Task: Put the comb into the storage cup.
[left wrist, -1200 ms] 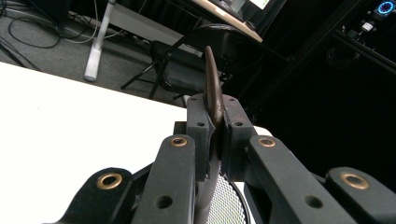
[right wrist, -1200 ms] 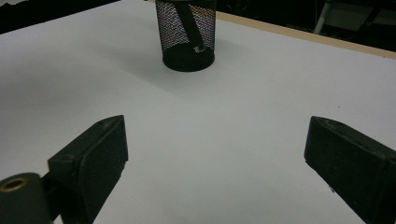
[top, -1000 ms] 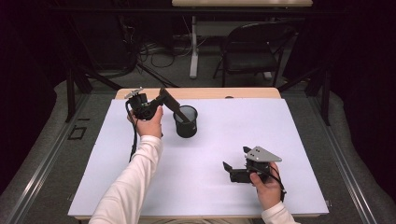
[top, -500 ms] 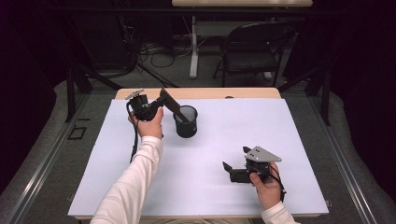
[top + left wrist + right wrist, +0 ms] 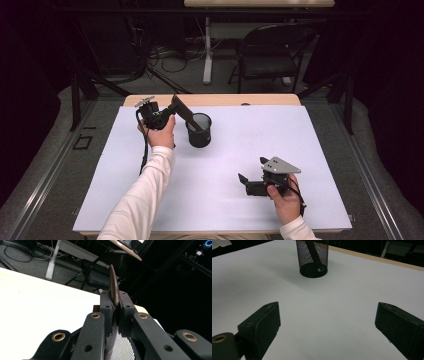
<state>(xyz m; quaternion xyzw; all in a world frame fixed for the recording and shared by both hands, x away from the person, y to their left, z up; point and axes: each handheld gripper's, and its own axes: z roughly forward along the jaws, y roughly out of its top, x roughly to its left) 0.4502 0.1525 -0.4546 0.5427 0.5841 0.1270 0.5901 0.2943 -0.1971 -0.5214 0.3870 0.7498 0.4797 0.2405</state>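
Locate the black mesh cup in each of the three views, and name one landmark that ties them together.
High view: the mesh cup stands on the white table cover, left of centre, beside the left tongs.
Left gripper view: its mesh peeks out at the bottom edge, below the shut tongs.
Right gripper view: top centre, upright.
Shared landmark: the dark flat tool leaning inside it.

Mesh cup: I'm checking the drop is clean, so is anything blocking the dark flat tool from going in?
Nothing visible does. The left gripper clamps the dark flat tool, whose lower end already slants inside the mesh cup.
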